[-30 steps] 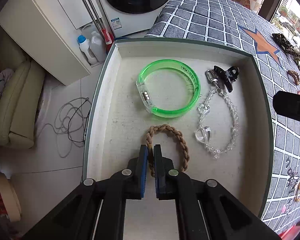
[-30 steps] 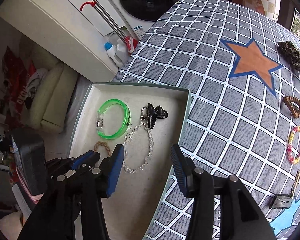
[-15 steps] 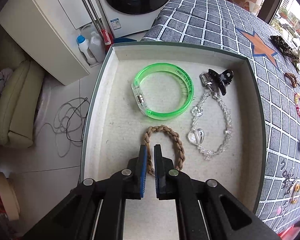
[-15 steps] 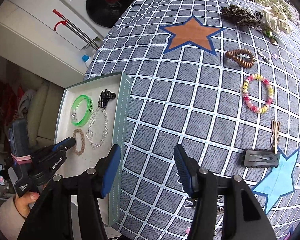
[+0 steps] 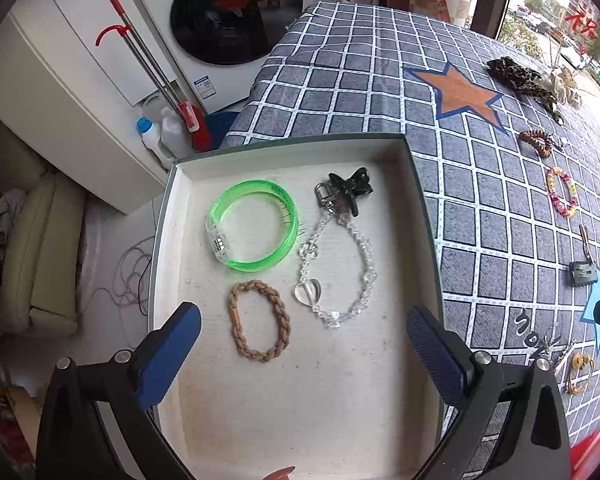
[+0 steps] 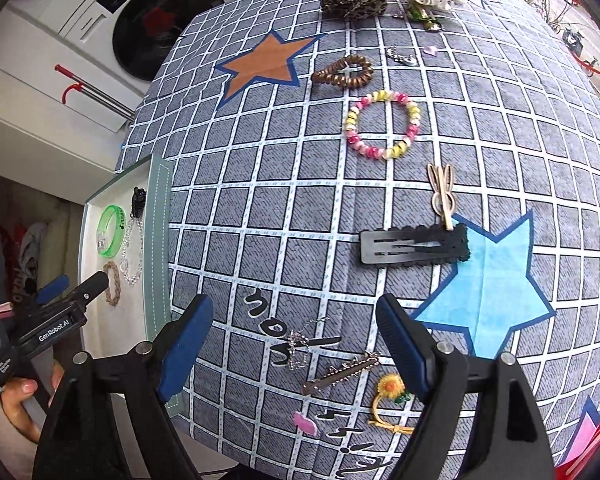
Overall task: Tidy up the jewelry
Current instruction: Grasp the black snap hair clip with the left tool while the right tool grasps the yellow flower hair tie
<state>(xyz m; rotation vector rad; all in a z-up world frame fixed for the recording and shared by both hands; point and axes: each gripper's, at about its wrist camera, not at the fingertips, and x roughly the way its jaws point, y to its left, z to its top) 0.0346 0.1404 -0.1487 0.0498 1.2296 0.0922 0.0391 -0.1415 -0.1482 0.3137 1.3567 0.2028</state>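
Both jaws just spread wide, gripping nothing: left gripper [image 5: 300, 344] over braided band [image 5: 259, 320] in tray [image 5: 422, 216], right gripper [image 6: 294, 344] over necklace [image 6: 302, 344].

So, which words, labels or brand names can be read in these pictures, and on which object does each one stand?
"GenRobot.AI": white print on the body of the left gripper, seen from the right wrist.
Second white line lower on that gripper: too small to read.
Black hand-style lettering on the tablecloth: not legible.
Sticker and panel text on the washing machine: too blurred.
Print on the green bangle: too small.
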